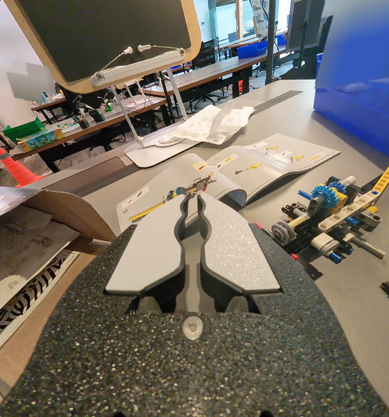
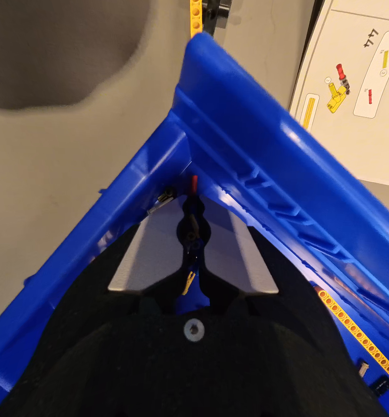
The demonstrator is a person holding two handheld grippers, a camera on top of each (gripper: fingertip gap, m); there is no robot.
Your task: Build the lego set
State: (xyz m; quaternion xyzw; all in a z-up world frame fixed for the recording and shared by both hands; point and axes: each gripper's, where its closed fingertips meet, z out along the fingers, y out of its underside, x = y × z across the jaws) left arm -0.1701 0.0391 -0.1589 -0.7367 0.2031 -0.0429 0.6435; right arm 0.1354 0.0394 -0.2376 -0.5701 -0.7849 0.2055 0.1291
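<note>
Even, bright room light fills the left wrist view, which is sharp, though its edges bow with wide-angle distortion. The right wrist view is dimmer and motion-blurred: glare streaks the blue bin (image 2: 245, 126), and the right gripper (image 2: 194, 198) is nearly black in shadow.

Left gripper (image 1: 191, 198) hovers level, pointing forward, its grey fingers (image 1: 232, 246) nearly together with just a narrow gap at the tips, nothing between them. Right gripper (image 2: 194, 198) tips steeply downward, fingers drawn close, tips dark and hard to read.
</note>
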